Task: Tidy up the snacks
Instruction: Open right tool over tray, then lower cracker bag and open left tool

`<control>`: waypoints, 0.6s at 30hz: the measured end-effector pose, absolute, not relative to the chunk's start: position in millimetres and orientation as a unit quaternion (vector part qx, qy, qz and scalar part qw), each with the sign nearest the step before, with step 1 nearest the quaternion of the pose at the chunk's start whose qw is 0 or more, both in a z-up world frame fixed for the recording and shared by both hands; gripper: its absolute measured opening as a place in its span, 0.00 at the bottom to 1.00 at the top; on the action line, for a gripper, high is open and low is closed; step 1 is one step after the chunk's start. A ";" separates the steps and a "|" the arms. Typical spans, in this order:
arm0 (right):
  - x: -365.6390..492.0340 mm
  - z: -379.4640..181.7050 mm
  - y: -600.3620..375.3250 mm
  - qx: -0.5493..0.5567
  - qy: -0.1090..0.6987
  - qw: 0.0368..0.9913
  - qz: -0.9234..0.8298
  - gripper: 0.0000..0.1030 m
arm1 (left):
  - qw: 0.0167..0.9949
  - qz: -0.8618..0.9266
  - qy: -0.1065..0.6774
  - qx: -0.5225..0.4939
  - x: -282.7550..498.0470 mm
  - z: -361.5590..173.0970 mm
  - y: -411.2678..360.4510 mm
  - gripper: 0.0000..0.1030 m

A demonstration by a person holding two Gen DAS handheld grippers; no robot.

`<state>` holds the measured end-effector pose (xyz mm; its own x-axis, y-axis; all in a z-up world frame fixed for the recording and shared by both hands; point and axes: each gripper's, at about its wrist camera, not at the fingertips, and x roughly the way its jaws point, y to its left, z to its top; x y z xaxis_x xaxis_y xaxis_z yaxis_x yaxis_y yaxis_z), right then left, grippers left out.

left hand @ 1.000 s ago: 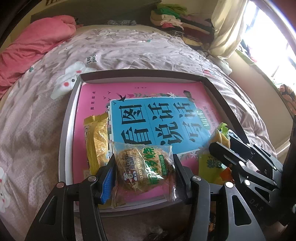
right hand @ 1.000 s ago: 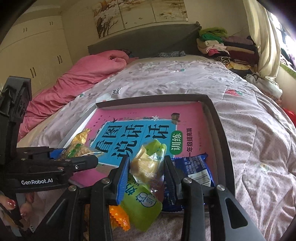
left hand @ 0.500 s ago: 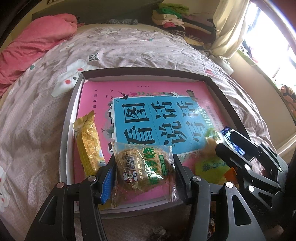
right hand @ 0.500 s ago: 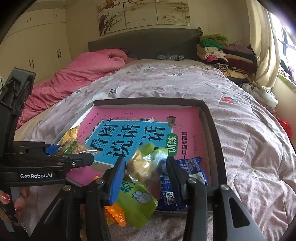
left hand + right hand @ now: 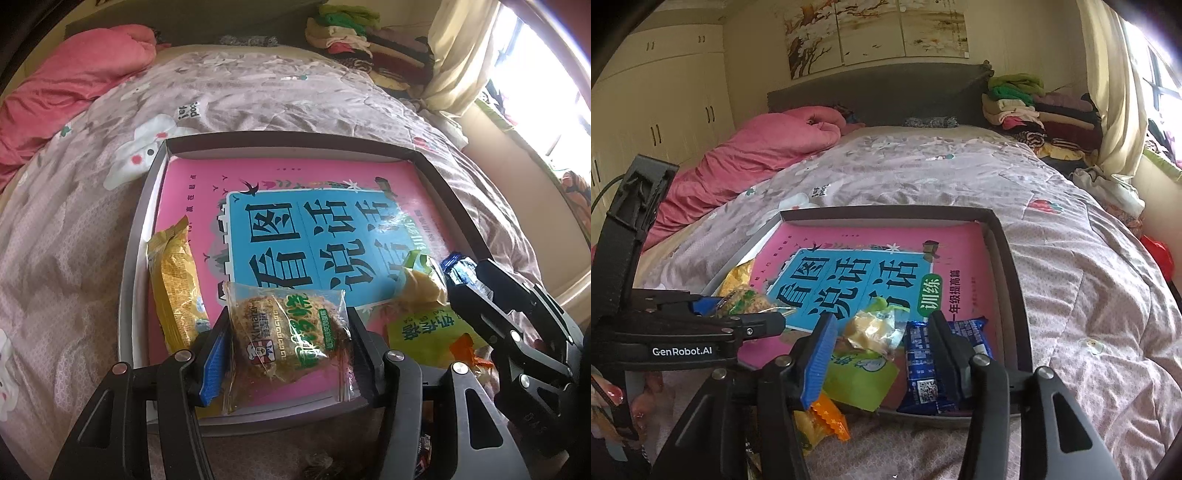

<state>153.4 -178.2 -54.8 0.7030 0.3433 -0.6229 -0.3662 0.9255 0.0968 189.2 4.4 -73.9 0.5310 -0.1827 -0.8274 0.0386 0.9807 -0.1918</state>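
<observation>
A dark-rimmed tray [image 5: 133,258] [image 5: 1008,266] with a pink and blue book in it lies on the bed. My left gripper [image 5: 286,343] is shut on a clear-wrapped snack cake with green print [image 5: 291,339], held over the tray's near edge. A yellow snack pack [image 5: 173,288] lies at the tray's left. My right gripper [image 5: 882,343] stands wide around a yellow-and-green packet [image 5: 871,328], which rests on a green pouch [image 5: 857,376]; the jaws do not press it. A blue wafer pack [image 5: 923,365] lies under the right finger.
An orange-edged packet [image 5: 823,417] lies on the quilt just before the tray. A pink duvet [image 5: 757,155] is heaped at the far left, folded clothes [image 5: 1034,107] at the far right. The bed's right side drops off near the curtain.
My right gripper has opened wider and pulled back a little; the yellow-and-green packet now rests on the green pouch. The left gripper keeps its hold on the snack cake.
</observation>
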 end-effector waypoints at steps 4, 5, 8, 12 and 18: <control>152.3 -54.7 -178.2 -0.016 0.335 0.922 0.193 0.50 | 0.871 -0.062 0.481 -0.077 189.6 -73.7 5.2 0.59; 152.0 -54.7 -178.2 -0.015 0.335 0.922 0.193 0.51 | 0.871 -0.062 0.481 -0.078 189.5 -73.5 5.8 0.60; 151.3 -54.6 -178.0 -0.016 0.336 0.921 0.195 0.52 | 0.872 -0.058 0.480 -0.075 189.6 -72.9 6.8 0.61; 150.4 -54.6 -179.0 -0.015 0.338 0.921 0.194 0.52 | 0.877 -0.057 0.470 -0.080 187.1 -67.4 10.0 0.64; 150.2 -54.5 -180.6 -0.011 0.336 0.922 0.192 0.55 | 0.883 -0.055 0.460 -0.076 184.0 -58.3 9.3 0.71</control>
